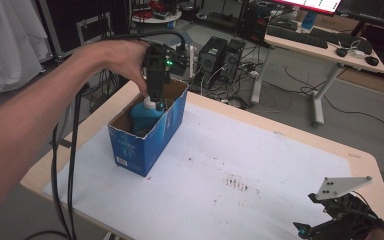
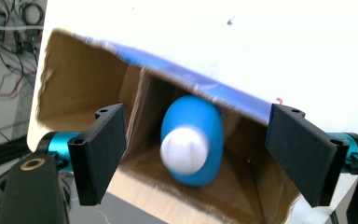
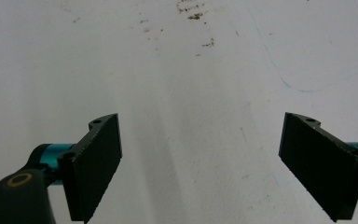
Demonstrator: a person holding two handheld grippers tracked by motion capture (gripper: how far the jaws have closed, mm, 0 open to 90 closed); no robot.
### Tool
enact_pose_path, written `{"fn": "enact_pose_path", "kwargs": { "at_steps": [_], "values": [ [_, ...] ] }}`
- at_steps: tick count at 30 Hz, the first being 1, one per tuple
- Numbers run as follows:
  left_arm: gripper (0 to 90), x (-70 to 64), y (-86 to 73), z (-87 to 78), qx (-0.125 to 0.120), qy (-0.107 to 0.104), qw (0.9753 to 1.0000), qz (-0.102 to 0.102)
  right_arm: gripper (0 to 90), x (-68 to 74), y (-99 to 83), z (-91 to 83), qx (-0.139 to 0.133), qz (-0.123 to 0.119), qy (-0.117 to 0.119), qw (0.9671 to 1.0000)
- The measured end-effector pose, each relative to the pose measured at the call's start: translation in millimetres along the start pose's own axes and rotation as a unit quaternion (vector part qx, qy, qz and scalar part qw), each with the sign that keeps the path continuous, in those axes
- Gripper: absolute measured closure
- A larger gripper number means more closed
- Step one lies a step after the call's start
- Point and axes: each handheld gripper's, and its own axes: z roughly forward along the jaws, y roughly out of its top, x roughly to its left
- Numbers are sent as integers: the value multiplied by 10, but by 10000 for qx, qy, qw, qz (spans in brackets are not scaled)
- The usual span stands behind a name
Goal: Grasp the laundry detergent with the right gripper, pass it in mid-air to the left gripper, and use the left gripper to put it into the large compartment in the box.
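An open blue cardboard box (image 1: 147,135) stands at the left of the white-covered table (image 1: 260,150). A blue bottle (image 1: 145,114) with a white cap stands upright inside it. My left gripper (image 1: 155,96) points down into the box mouth, just above the cap. In the left gripper view its jaws stand wide apart on either side of the bottle (image 2: 193,140) without touching it, and the box's brown inner walls (image 2: 74,84) surround it. My right gripper (image 1: 307,231) rests low at the table's near right corner. It is open over the bare white sheet (image 3: 191,70), nothing between its jaws.
Black cables (image 1: 62,165) hang from the left gripper over the table's left edge. Brown stains (image 1: 236,182) mark the sheet's middle. Beyond the table stand computer towers (image 1: 222,57) on the floor and a desk (image 1: 325,47) with a keyboard.
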Motion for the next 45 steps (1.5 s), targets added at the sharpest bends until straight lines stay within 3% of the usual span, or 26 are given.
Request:
{"fn": "enact_pose_path", "kwargs": {
  "at_steps": [3,4,10,15,23,34,38,45],
  "values": [
    [205,-129,221,36,2,-31,9996,282,126,5,3,4,13,-9,-1,10000],
    [205,-129,221,36,2,-31,9996,282,126,5,3,4,13,-9,-1,10000],
    [169,-373,597,169,-127,-199,9974,676,126,13,19,6,7,25,-21,10000],
    [165,-584,870,368,-176,-351,9939,1034,126,22,29,6,-17,33,-30,10000],
    [164,-909,1223,783,-126,-642,9884,1370,126,52,44,15,43,22,-118,9999],
    [165,-1190,1466,1202,17,-868,9836,1580,126,117,82,95,288,-77,-165,9994],
    [165,-1226,1508,1325,122,-913,9819,1658,126,108,83,107,287,-75,-165,9994],
    [165,-1220,1528,1397,131,-902,9819,1661,126,92,91,143,318,-80,-112,9994]
  ]
}}
